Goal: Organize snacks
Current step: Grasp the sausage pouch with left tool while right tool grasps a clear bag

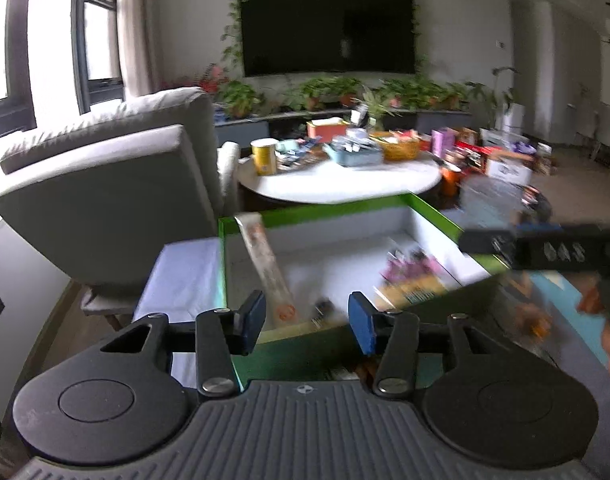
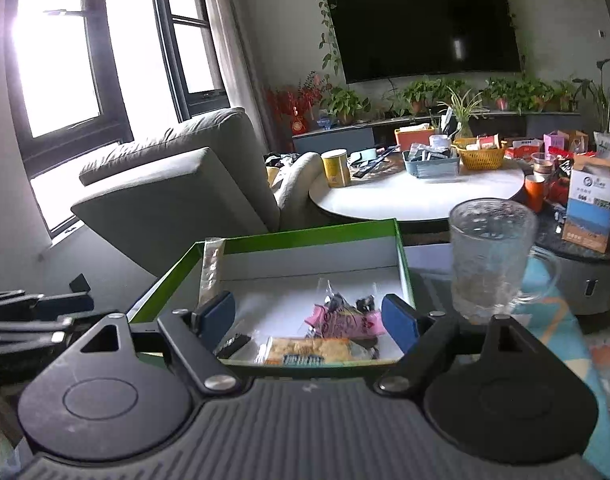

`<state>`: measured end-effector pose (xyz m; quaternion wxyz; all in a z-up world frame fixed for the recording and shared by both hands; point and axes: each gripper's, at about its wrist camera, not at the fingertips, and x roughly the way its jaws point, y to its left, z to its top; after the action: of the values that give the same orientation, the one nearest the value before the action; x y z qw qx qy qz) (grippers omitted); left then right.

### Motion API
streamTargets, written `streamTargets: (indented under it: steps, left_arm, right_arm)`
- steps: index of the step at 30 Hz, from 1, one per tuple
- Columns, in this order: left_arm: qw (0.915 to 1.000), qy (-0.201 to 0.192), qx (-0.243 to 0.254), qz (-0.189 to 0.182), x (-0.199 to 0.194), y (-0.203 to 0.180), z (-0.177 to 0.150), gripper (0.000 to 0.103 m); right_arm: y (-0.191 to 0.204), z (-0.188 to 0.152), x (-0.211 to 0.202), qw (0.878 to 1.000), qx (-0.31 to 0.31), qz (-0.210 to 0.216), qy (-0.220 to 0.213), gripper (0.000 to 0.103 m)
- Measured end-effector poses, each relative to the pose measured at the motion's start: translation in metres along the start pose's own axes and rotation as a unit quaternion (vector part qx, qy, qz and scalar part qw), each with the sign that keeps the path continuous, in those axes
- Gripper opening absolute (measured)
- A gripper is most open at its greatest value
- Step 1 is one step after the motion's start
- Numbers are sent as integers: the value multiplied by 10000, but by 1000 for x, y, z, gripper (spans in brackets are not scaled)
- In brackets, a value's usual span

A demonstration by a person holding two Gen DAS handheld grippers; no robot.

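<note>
Living-room snack sorting, both tools hanging empty over a green tray.

Nearest the lens, the left gripper [image 1: 305, 320] is standing parted with nothing between its blue pads, and the right gripper [image 2: 311, 322] is likewise gaping and gripping nothing, both hovering at the near rim of the green tray [image 2: 305, 236]. Inside, the pink packet [image 2: 345, 322] and the biscuit pack [image 2: 309, 350] are lying flat on the white floor, probably dropped there as sorted, while the long stick pack [image 2: 211, 272] is leaning upright in the far left corner, seemingly because it is too tall to lie loose. Just right of the tray a glass mug [image 2: 491, 256] is standing. Farther off, the round table [image 2: 385, 200] is carrying more snacks; the left view is blurring, so its labels are unreadable.
</note>
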<state>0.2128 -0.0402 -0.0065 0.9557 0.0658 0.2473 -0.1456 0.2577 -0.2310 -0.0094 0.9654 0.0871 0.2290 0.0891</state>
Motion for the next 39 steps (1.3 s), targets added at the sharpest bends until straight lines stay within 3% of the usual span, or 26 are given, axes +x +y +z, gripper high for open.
streamTargets:
  steps: [6, 11, 18, 33, 37, 39]
  left_arm:
    - [9975, 322, 0, -623, -38, -24, -37, 47]
    - [9858, 683, 201, -1518, -62, -48, -73, 52]
    - [9738, 568, 937, -1991, -81, -90, -96, 74]
    - [9621, 1295, 1264, -2041, -59, -116, -119, 73]
    - [9607, 1293, 1210, -2137, -56, -114, -120, 58]
    - [9596, 1259, 1247, -2188, -57, -114, -119, 55]
  right_arm:
    - [-2, -14, -31, 9997, -134, -191, 48, 46]
    - [-4, -31, -52, 9993, -67, -318, 181, 46]
    - [-1, -51, -77, 9989, -74, -353, 299, 46]
    - [-24, -89, -83, 9959, -40, -593, 689, 46]
    - [-25, -95, -75, 9957, 26, -498, 784, 46]
    - [-25, -97, -71, 9954, 38, -472, 828, 46]
